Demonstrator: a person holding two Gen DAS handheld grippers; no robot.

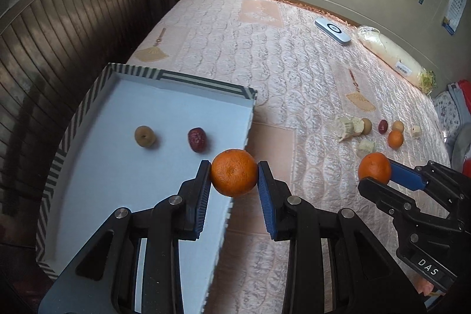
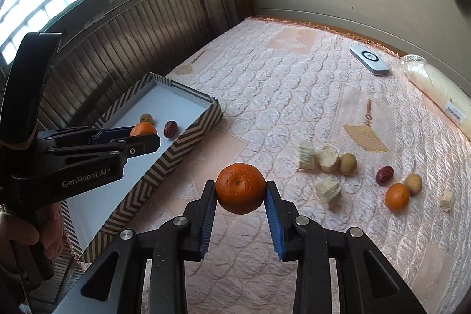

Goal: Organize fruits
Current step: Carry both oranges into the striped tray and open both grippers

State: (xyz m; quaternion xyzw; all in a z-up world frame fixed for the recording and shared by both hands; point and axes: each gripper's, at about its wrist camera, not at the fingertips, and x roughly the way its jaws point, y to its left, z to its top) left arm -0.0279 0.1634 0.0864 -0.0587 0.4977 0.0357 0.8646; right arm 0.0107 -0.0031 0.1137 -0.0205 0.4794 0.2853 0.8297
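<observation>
A pink quilted bed cover (image 2: 294, 96) fills the room's floor space, with a dark wooden wall on one side and a pale wall behind.

The left tongs (image 1: 234, 173) pinch an orange (image 1: 234, 172) between their blue pads. That orange hangs over the near edge of a box lid (image 1: 73, 119) with a zigzag rim and a pale blue floor. In the lid, just past the left tongs, lie a red date (image 1: 197, 139) and a small tan round fruit (image 1: 144, 136).

The right tongs (image 2: 240, 189) pinch a second orange (image 2: 240, 188) above the cover, beside the lid. Past the right tongs and off to their right lies a loose group: a third orange (image 2: 397, 197), another red date (image 2: 384, 175), two tan round fruits (image 2: 348, 163), and some pale cut chunks (image 2: 328, 189).

Far beyond both tongs sit a white flat gadget (image 2: 369, 60) and a long white radish in a bag (image 2: 438, 93).

A hand (image 2: 44, 237) grips the left tongs' handle.
</observation>
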